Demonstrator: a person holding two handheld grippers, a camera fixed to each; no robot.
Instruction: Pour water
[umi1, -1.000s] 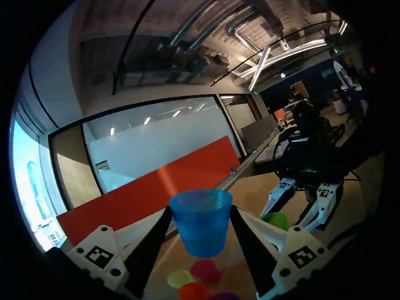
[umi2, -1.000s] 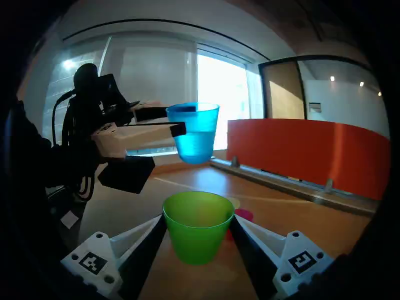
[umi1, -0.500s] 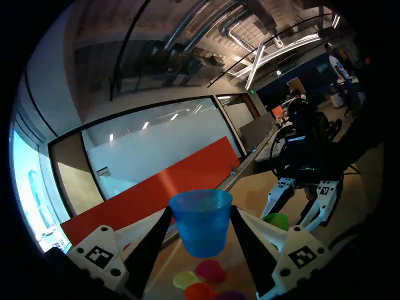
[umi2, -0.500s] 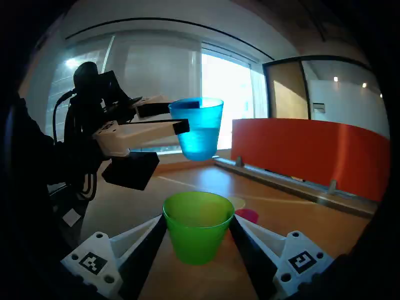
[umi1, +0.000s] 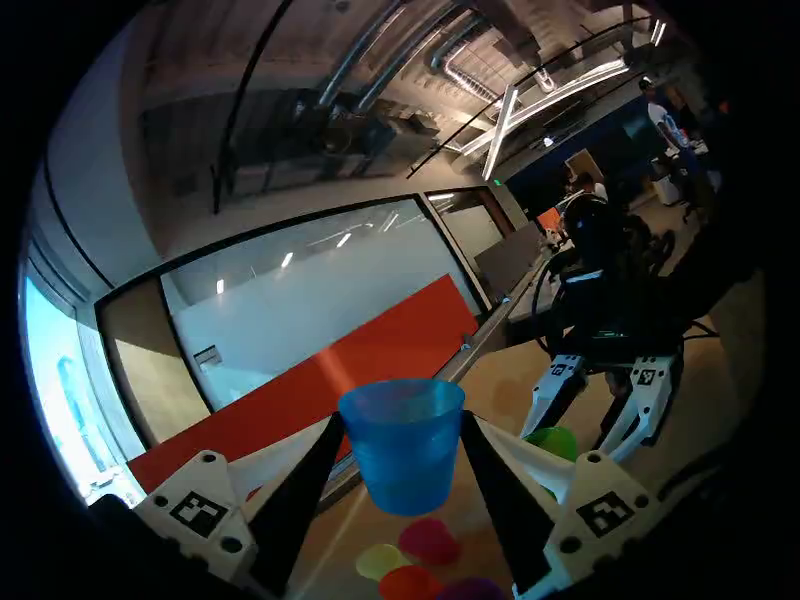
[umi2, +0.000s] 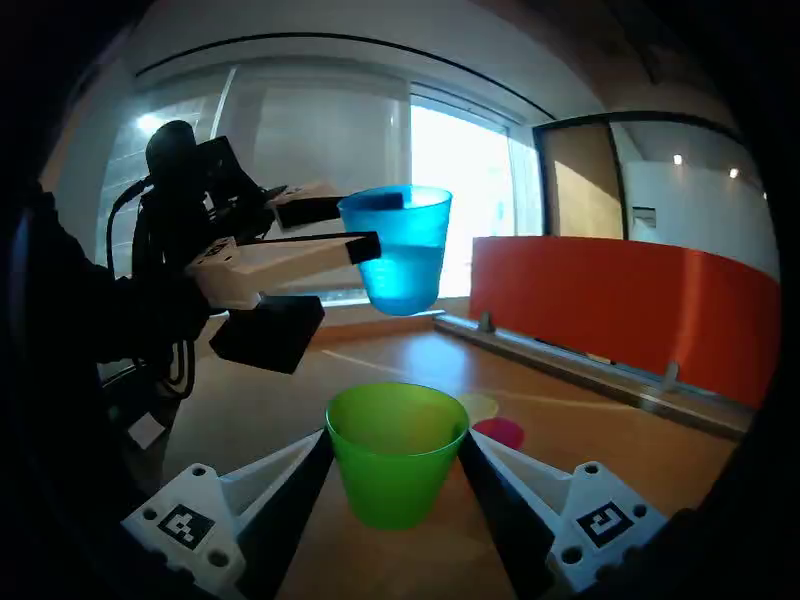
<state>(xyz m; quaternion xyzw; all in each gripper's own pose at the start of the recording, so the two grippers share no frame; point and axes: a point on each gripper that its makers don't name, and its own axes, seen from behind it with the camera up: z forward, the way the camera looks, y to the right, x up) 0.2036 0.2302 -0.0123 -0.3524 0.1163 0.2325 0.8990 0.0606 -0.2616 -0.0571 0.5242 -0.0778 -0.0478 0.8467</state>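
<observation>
My left tongs (umi1: 400, 425) clench the blue cup (umi2: 398, 250), part full of water (umi2: 403, 285), above and beyond the green cup (umi2: 397, 460), so its lip can tip over it, while my right tongs (umi2: 395, 438) grasp the green cup upright, mouth open to catch.

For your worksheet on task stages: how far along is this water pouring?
Done: left gripper grips the translucent blue plastic cup of water, right gripper the empty green plastic cup. In hand: blue cup held higher, barely tilted. Remaining: the pour itself.
</observation>
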